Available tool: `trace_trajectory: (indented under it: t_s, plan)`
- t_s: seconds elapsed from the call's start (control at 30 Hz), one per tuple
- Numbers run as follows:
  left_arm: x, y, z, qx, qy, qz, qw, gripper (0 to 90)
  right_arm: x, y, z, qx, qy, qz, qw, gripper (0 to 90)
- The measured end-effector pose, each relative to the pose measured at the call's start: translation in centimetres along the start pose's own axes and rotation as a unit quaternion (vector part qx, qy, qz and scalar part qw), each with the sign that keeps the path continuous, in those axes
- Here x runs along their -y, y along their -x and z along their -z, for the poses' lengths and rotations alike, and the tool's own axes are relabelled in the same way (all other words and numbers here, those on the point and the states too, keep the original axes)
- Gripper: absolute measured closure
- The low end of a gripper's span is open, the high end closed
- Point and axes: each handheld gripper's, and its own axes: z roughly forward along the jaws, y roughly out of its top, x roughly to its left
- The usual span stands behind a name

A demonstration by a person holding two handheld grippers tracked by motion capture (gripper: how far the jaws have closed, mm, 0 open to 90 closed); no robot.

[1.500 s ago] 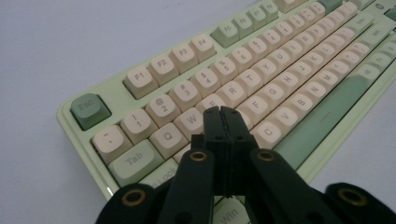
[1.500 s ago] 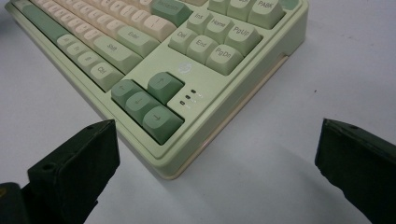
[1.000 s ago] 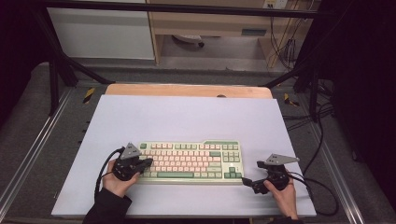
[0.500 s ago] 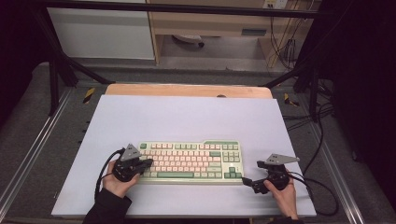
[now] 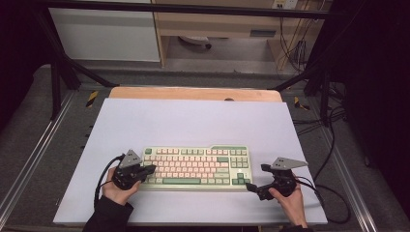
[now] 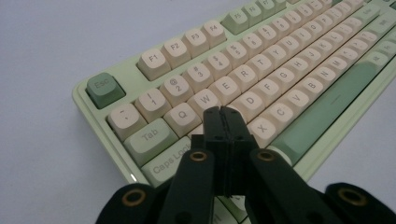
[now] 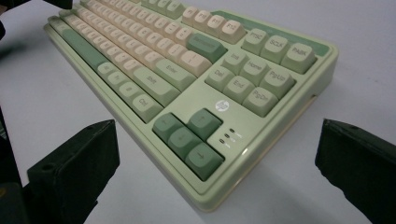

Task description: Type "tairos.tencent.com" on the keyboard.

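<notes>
the keyboard (image 5: 196,167) lies flat near the front of the white counter (image 5: 193,121), its long side going left to right, esc key at the left. the left gripper (image 6: 223,112) has its fingers pressed together above the left keys. the right gripper (image 5: 250,185) has its fingers wide apart by the keyboard's right corner.

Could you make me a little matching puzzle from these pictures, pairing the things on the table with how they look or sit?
Things:
1. left claw
2. right claw
3. Esc key
4. Q key

Descriptions:
A. cream
B. jaws wide apart, at the keyboard's arrow-key corner
C. green
D. jaws pressed together, over the letter keys

Pairs: 1-D, 2-B, 3-C, 4-A
</notes>
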Motion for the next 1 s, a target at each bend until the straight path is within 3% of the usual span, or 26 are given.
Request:
trace_trajectory:
  t_s: [0.33, 0.53, 0.73, 1.0]
  plan:
    - [0.2, -0.4, 0.4, 0.003, 0.004, 0.007, 1.0000, 89.8, -1.6, -2.1, -1.3, 0.011, -0.008, 0.010, 0.9999, 0.6]
    - [0.2, -0.4, 0.4, 0.005, 0.005, 0.007, 1.0000, 89.9, -2.3, -3.0, -2.2, 0.007, -0.005, 0.011, 0.9999, 6.5]
    - [0.2, -0.3, 0.4, 0.007, 0.005, 0.006, 0.9999, 89.8, -2.9, -4.0, -3.1, 0.000, 0.005, 0.020, 0.9998, 22.8]
    - [0.1, -0.4, 0.4, 0.007, 0.008, 0.008, 0.9999, 89.9, -3.7, -5.1, -4.1, -0.014, 0.005, 0.027, 0.9995, 35.3]
